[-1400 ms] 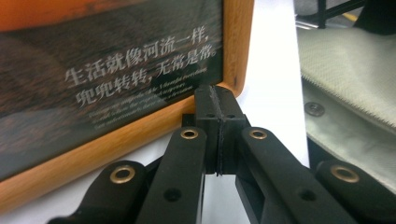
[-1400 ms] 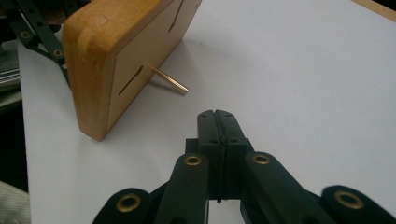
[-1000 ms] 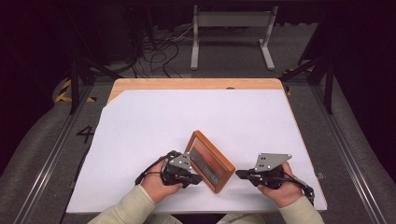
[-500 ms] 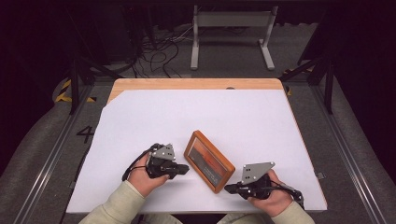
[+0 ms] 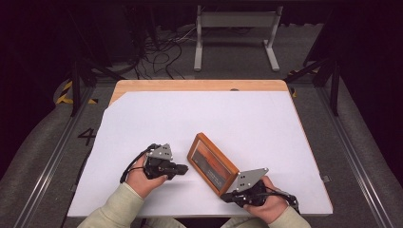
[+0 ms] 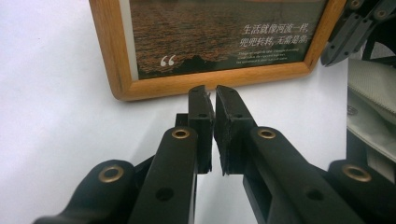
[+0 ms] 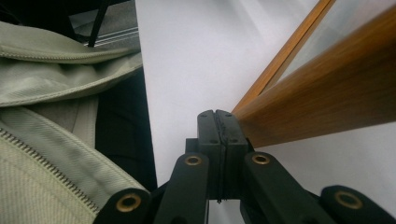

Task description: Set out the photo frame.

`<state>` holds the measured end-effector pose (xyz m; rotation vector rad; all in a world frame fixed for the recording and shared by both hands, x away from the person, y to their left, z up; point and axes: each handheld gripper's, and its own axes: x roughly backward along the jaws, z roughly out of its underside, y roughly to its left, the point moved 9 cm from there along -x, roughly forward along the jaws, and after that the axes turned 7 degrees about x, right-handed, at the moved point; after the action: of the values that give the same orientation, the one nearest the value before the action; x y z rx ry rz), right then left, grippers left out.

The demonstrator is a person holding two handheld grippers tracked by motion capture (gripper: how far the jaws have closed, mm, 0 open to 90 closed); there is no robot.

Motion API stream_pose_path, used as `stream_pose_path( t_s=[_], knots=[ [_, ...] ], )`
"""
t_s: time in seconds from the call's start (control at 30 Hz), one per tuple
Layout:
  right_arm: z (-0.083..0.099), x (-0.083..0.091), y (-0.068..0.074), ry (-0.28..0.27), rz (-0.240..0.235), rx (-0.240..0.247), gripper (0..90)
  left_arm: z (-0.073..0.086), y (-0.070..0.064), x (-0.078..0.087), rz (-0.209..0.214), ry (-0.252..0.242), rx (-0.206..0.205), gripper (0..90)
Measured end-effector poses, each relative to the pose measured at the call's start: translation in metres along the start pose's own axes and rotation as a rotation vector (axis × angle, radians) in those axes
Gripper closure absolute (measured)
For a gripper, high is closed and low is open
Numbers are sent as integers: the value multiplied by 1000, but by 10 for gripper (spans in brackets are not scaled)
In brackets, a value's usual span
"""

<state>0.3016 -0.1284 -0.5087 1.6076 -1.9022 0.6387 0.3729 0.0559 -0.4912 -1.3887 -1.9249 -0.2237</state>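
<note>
Black left gripper, jaws drawn nearly together with a bare slit between the pads, gripping nothing, tips just short of the picture frame and aimed at the long wooden edge nearest them. Seen from the high view, same left gripper resting on the white table sheet just left of the frame, grey three-cornered plate on top, held by the left hand in a pale sleeve. Black right gripper, jaws pressed fully together, pads meeting along one seam, nothing between them, tips right beside the frame's near wooden corner, contact not clear. From above, right gripper at the frame's near right corner, right hand behind it, close to the near edge of the sheet. Wooden picture frame lying flat on the sheet, turned at an angle, between the two grippers; dark reddish-brown print under glass, white quotation mark and lines of white characters visible in the left gripper view. Pale jacket with zip left of the frame in the right gripper view. Wooden table edge beyond the sheet, far side of the frame.
</note>
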Motion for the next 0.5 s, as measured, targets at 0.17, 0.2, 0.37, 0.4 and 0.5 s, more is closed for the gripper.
stream_pose_path(
  t_s=[0.17,0.2,0.37,0.4,0.5],
  knots=[
    [-1,-2,-1,-18,5,-27,900,0,0,0,3,1,3,850],
    [-1,-2,-1,-18,5,-27,900,0,0,0,2,0,3,850],
    [-1,-6,0,-16,2,-37,900,0,0,0,3,2,3,851],
    [-1,-6,0,-14,3,-35,900,0,0,0,6,0,3,853],
    [-1,-5,-1,-10,14,-43,900,0,-1,0,8,0,4,853]
  ],
)
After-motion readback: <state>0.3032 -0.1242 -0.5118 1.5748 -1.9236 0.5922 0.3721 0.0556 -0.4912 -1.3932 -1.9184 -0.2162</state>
